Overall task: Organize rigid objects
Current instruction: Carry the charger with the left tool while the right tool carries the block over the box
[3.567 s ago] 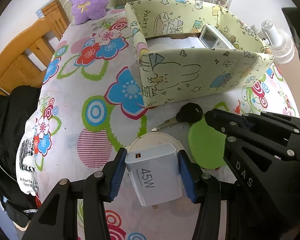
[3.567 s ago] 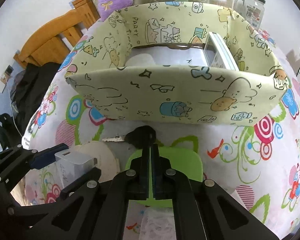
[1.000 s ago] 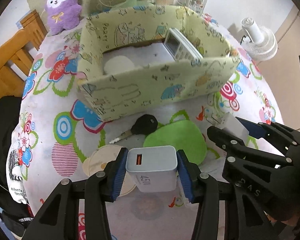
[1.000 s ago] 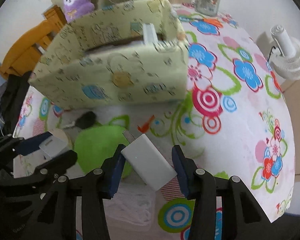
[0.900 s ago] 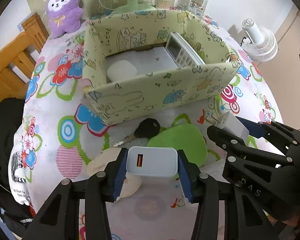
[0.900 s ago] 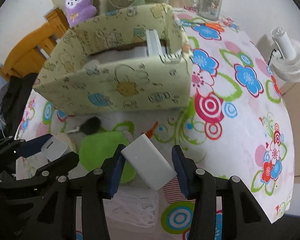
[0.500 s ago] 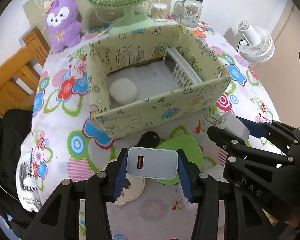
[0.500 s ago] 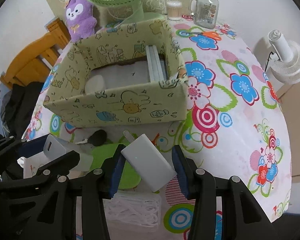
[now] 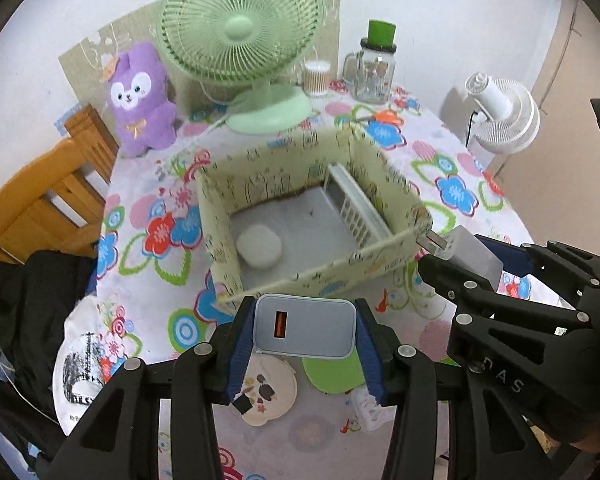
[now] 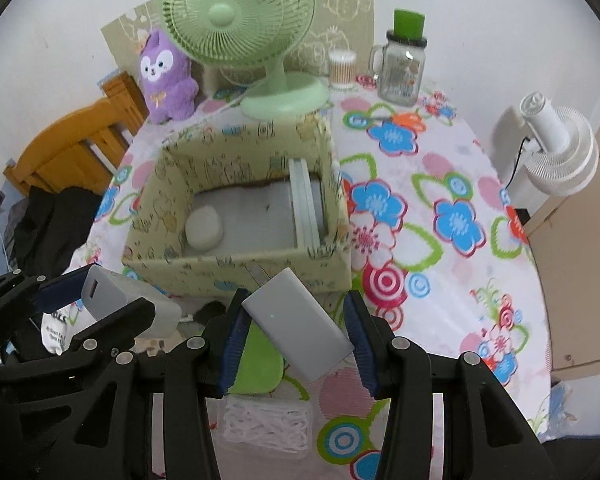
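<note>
The left gripper [image 9: 305, 330] clamps a grey USB charger block [image 9: 305, 330]; the right gripper [image 10: 296, 322] grips a white plug adapter [image 10: 298, 320] askew. Both hover near the pale yellow cartoon-print box [image 9: 260, 280]. Best lowered inside before releasing. It holds a white oval case [image 9: 259, 246] and a white remote [image 9: 356, 210] against the right wall.
</note>
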